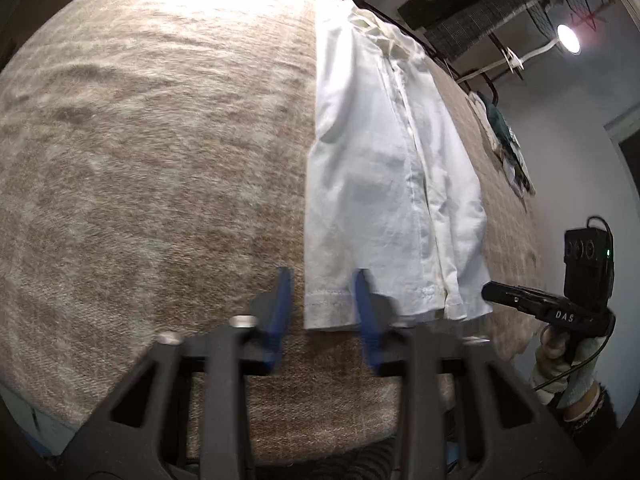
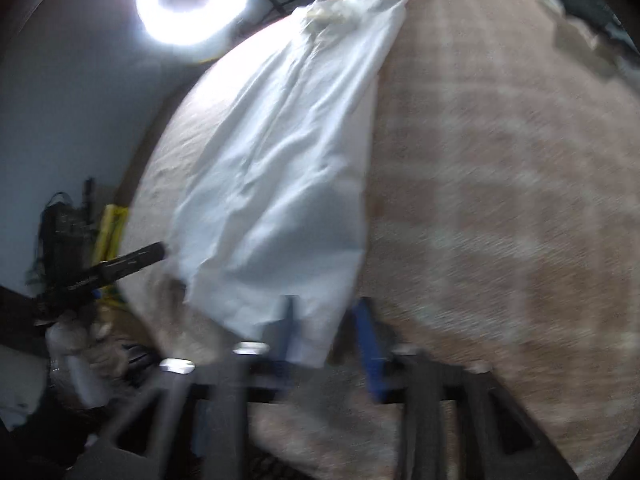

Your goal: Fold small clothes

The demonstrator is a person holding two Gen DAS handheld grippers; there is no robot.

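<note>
1. Looking at my job, I think I am about in the middle of it. The white shirt [image 1: 380, 160] already looks long and thin, as if its sides are tucked in. I see no sleeves sticking out.
2. The shirt is not small and tidy yet. I think the bottom end must go up to the top end, maybe more than once. That part is not done.
3. The shirt lies flat on the worktop [image 1: 160, 160], which has a fuzzy brown blanket over it. The collar is at the far end, close to the far edge. The bottom hem is at the near end, right by me.
4. My left tongs [image 1: 322, 272] sit at the left corner of the hem. The two blue tips are apart. The corner is between them, but one tip is beside the cloth, so they are not pinching it.
5. My right tongs [image 2: 326, 300] sit at the other corner of the hem. Their tips are apart too, with the corner between them. That picture is blurry, and I see no pinch there.
6. The shirt is soft and thin. It has small wrinkles, and a line with a seam runs down its length. The collar end is a bit bunched up.
7. A little heap of other cloth things [image 1: 508, 140] waits far off at the side of the worktop. I cannot tell what they are.
</note>
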